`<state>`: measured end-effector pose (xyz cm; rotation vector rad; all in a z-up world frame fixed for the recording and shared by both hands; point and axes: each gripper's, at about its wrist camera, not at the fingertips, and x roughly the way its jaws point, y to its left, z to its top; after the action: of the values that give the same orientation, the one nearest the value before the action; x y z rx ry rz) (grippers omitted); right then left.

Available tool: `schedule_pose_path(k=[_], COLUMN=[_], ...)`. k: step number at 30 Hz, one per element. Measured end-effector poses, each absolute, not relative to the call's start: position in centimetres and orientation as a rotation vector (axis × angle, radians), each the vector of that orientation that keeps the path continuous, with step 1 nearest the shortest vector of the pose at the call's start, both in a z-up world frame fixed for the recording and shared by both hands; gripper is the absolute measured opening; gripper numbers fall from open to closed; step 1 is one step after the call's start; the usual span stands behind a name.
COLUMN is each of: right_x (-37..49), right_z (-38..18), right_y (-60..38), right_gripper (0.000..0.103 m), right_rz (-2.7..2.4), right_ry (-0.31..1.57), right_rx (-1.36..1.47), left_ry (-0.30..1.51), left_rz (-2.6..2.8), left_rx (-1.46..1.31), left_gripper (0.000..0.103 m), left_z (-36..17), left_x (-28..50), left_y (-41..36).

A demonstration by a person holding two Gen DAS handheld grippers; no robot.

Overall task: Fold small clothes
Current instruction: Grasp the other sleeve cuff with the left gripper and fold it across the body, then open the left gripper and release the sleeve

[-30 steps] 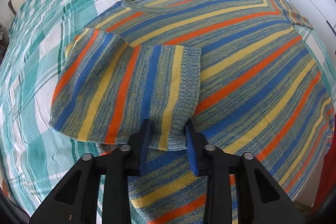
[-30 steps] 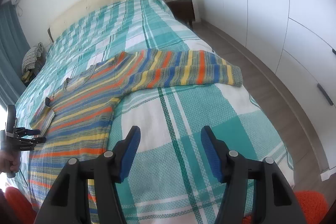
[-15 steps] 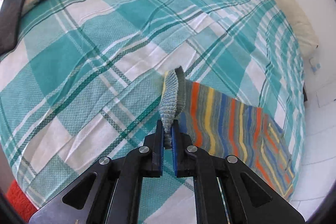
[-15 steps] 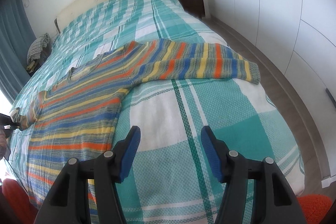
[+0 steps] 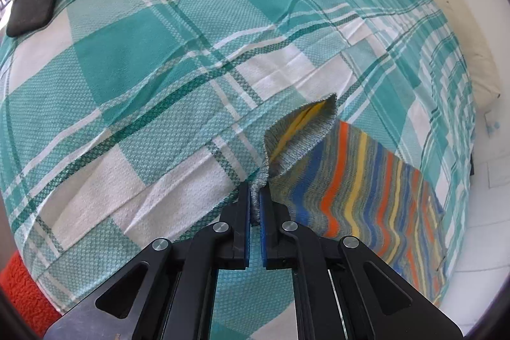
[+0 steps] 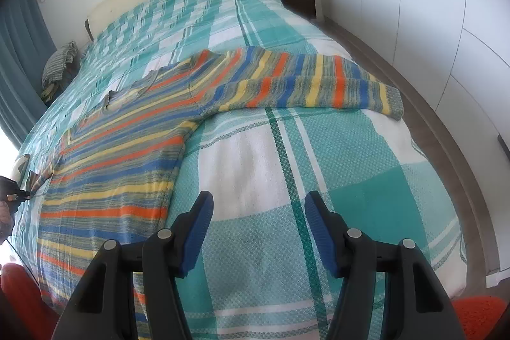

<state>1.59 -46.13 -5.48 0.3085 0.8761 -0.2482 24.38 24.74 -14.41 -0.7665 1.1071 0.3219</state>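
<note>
Sweater cuff [image 5: 299, 129] between left jaws

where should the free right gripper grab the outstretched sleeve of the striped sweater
Judging from the right wrist view: the ribbed cuff at the sleeve's far end. It lies flat and extended on the bedspread, so the open right gripper could come from the bed-edge side, low, and pinch the cuff's edge.
</note>
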Motion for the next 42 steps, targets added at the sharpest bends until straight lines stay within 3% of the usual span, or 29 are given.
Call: schedule_pose_path(k=[9,14,17,20,24,25,26,27,30,36,39,41,42], right_x=[2.1,2.3,2.6,2.9,3.0,3.0,3.0,2.9,3.0,3.1,3.0,2.9,2.8], right_z=[-6.2,-6.3,-6.7,-7.2,-7.3,-7.4,-7.4,-7.4,-7.5,-7.5,-7.4,-7.2,-7.1], right_y=[-45.4,-44.7,-44.6,-44.4,-44.0,-43.9,-43.9,-43.9,-43.9,-43.6,-43.6,-43.8,-43.9], right_gripper=[0.060,0.060,0.060,0.060,0.060,0.060,0.060,0.060,0.060,0.060,0.060,0.060,0.063], right_rz=[-0.231,-0.223,-0.217,-0.212,-0.209,-0.211,-0.213,-0.215,-0.222,-0.231,-0.233,-0.241,-0.249], right_ry=[0.911,0.915,0.932,0.947,0.952,0.954,0.955,0.956,0.961,0.961,0.956,0.949,0.944], right_rx=[0.288,0.260,0.254,0.252,0.232,0.228,0.224,0.221,0.213,0.193,0.191,0.195,0.198], left_ry=[1.102,0.996,0.936,0.992,1.097,1.101,1.109,1.136,1.110,1.107,1.095,1.052,1.020], left_rz=[0.266,0.371,0.308,0.205,0.205,0.202,0.185,0.172,0.266,0.336,0.324,0.322,0.316], left_rx=[-0.808,-0.817,-0.797,-0.751,-0.710,-0.685,-0.642,-0.582,-0.445,-0.434,-0.438,-0.439,-0.429], left_gripper=[0.010,0.052,0.070,0.086,0.080,0.062,0.011,0.003,0.003,0.005,0.027,0.066,0.072], left_z=[-14.7,-12.8,-11.3,-11.5,-14.1,-14.4,-14.5,-14.6,-14.0,-14.5,-13.6,-12.1,-11.2], left_x=[22.6,20.6,22.1,25.8,29.6,30.1,30.6,31.0,30.7,30.3,29.3,27.4,26.2], left_y=[26.4,29.5,29.7,28.5,26.9,26.3,25.6,24.7,23.9,24.3,24.1,23.9,23.5])
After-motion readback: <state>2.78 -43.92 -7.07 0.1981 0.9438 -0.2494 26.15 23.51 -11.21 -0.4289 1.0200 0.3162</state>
